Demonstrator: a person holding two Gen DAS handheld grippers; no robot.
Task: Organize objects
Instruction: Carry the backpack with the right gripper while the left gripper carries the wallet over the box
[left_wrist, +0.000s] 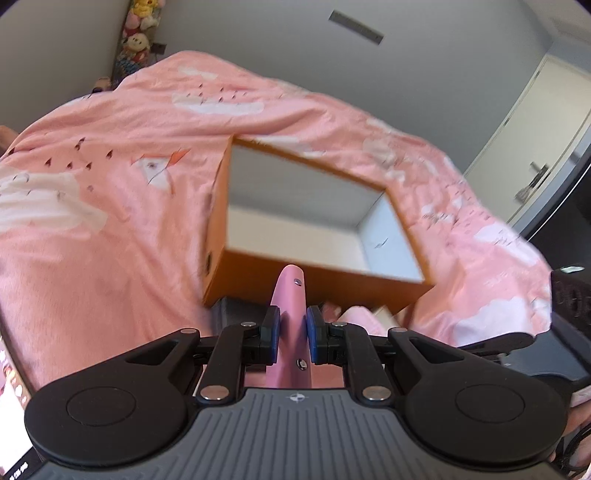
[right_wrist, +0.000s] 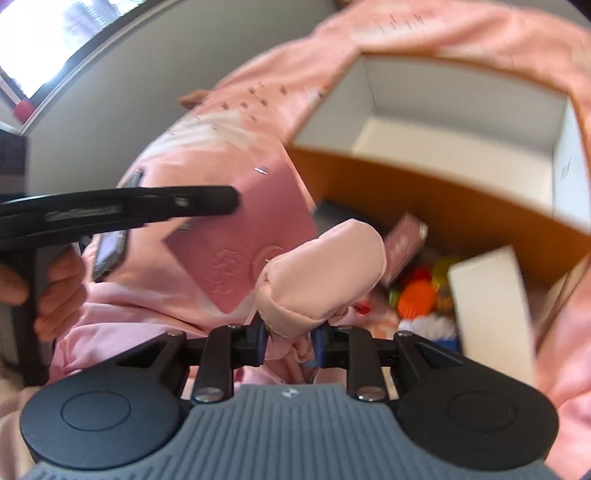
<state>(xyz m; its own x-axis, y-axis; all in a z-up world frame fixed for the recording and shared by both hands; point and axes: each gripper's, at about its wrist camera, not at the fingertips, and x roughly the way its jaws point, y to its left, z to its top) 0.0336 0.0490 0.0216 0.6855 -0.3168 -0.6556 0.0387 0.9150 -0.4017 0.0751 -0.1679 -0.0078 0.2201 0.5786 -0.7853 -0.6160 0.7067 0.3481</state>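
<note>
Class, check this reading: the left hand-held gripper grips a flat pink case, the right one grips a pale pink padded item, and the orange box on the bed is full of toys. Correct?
Not quite. The left wrist view shows the orange box with a bare white inside; nothing is in it. The left hand-held gripper does grip the flat pink case, and the right hand-held gripper the pale pink padded item.

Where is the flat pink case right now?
The flat pink case is pinched edge-on in the left gripper, just in front of the orange cardboard box on the pink bedspread.
</note>
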